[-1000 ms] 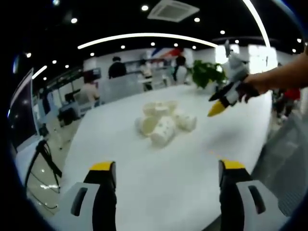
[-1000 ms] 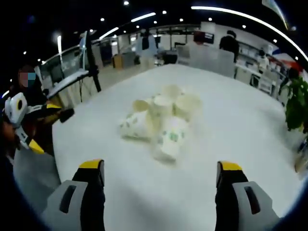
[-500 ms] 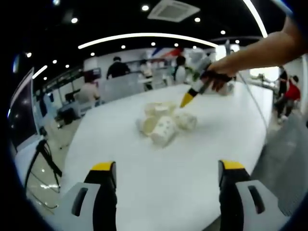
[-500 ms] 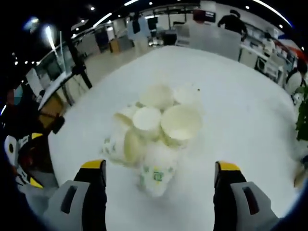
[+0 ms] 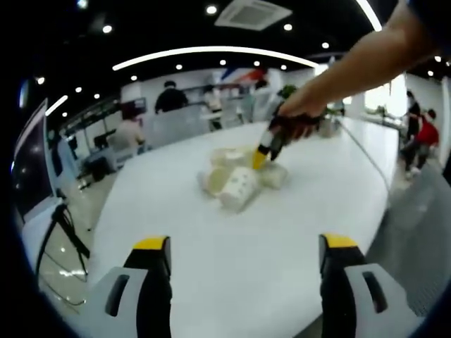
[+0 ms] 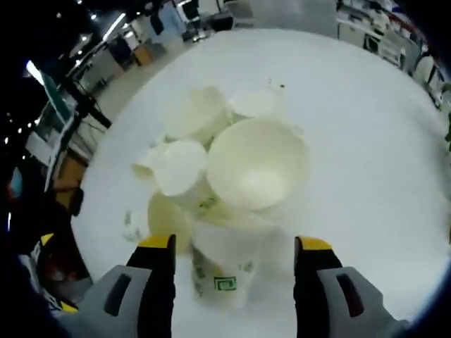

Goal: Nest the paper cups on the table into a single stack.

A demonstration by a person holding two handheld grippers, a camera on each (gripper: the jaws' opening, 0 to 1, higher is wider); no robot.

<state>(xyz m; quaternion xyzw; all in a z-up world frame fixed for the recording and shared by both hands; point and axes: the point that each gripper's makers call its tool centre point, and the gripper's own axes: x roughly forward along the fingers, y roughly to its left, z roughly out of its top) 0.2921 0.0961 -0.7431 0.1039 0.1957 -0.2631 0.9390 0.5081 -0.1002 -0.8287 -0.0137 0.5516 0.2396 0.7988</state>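
Paper cups [image 6: 239,183]: a loose heap near the middle of the white table [image 5: 232,253], some upright with mouths open, some tipped on their sides.
Right tongs [image 6: 234,243]: jaws spread wide, down over the heap, a green-printed cup [image 6: 222,271] lying on its side between them; not yet clamped.
Left tongs [image 5: 239,243]: jaws wide apart, gripping nothing, held well back from the heap.
Seen from the left: a person's hand [image 5: 296,116] brings the right tongs' yellow tip to the cups.

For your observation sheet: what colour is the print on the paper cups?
Green on cream paper cups, clearest in the right gripper view.
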